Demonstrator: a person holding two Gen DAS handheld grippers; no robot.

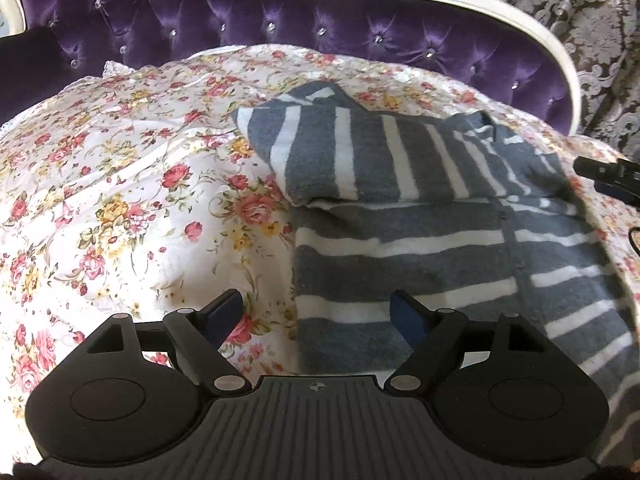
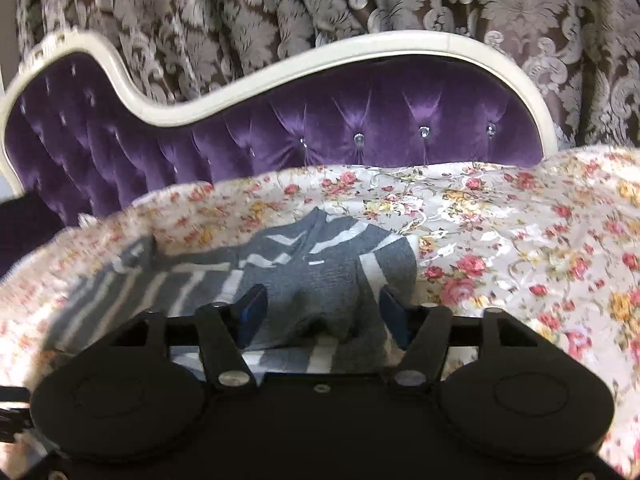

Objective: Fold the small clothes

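I am looking at a grey-and-white striped garment [image 1: 432, 216] that is lying on the floral bedspread [image 1: 120, 184], in front of the purple tufted headboard [image 1: 280, 28]. One sleeve is lying folded across the garment's upper part, on the side toward the headboard. I am holding the left gripper [image 1: 318, 312] over the garment's near left edge with its fingers spread wide and nothing between them; one finger is sitting over the bedspread, the other over the stripes. I am holding the right gripper [image 2: 320, 312] low at the garment's other side, fingers spread, with a bunched hump of grey fabric rising between them. I cannot tell whether the pads are touching that fabric. Patterned curtains [image 2: 320, 8] are hanging behind the headboard.
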